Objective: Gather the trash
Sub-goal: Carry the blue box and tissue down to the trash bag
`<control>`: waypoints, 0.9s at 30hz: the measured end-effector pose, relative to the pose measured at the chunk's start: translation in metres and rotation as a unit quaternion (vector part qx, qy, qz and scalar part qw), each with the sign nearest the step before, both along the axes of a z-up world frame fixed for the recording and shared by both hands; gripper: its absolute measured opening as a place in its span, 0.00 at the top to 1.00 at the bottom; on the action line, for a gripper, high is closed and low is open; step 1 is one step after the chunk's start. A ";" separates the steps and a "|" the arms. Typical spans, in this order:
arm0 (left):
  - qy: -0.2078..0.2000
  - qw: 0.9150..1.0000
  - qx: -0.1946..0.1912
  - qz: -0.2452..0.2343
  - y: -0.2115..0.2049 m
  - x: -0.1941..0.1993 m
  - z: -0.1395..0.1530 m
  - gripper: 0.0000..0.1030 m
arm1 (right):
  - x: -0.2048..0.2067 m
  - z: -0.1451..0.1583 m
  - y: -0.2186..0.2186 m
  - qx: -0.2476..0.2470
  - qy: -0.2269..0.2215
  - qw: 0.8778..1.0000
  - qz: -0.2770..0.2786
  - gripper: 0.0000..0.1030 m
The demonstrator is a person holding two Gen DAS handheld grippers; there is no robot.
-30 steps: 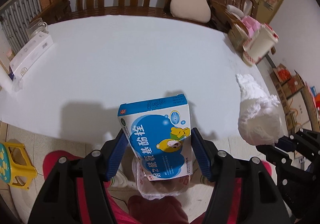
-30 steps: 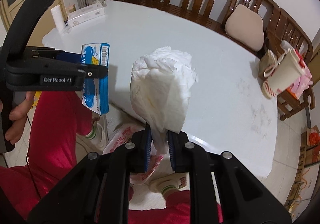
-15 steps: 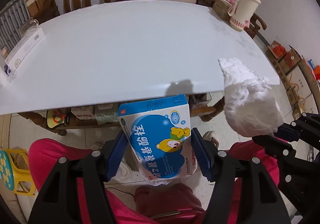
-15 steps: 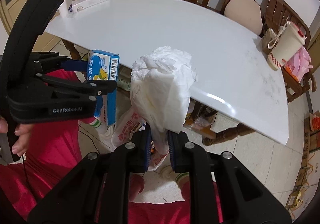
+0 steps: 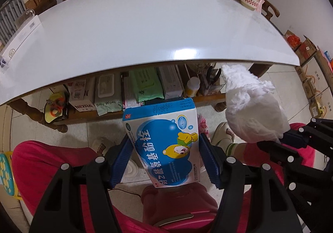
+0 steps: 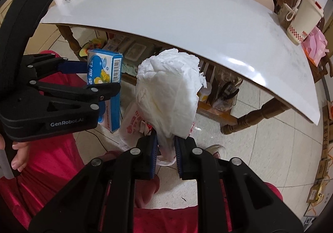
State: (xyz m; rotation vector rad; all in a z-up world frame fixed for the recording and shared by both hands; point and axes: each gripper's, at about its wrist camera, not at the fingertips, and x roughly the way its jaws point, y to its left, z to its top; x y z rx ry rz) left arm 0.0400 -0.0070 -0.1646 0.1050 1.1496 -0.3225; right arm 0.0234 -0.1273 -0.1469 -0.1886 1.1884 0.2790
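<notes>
My left gripper (image 5: pixel 164 162) is shut on a blue and white medicine box (image 5: pixel 166 141) with a cartoon bear, held below the table's front edge. In the right wrist view the same box (image 6: pixel 108 78) sits at the left between the left gripper's (image 6: pixel 87 76) jaws. My right gripper (image 6: pixel 165 147) is shut on a crumpled white tissue wad (image 6: pixel 168 95), which also shows in the left wrist view as the tissue wad (image 5: pixel 254 112) on the right. Under the tissue lies a white plastic bag (image 6: pixel 133 124) with red print on the floor.
The white table (image 5: pixel 135 30) stretches ahead with a white flat box (image 5: pixel 20 37) at its left end. A cream cup (image 6: pixel 303 18) stands at the far right. A lower shelf (image 5: pixel 145 87) holds wipes packs and boxes. Red-clad legs (image 6: pixel 52 160) are beneath both grippers.
Both grippers have sunk from above the tabletop to below its front edge, each keeping its hold. The shelf under the table and the floor have come into view.
</notes>
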 end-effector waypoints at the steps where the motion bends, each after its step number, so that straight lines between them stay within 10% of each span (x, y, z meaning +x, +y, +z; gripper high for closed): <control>1: 0.001 1.000 0.002 -0.002 -0.001 0.000 -0.004 0.40 | 0.000 -0.003 0.001 -0.001 0.003 1.000 -0.002 0.85; 27: 0.114 0.993 0.024 0.007 -0.017 0.055 -0.135 0.40 | 0.024 -0.130 -0.011 0.017 0.121 0.991 -0.058 0.85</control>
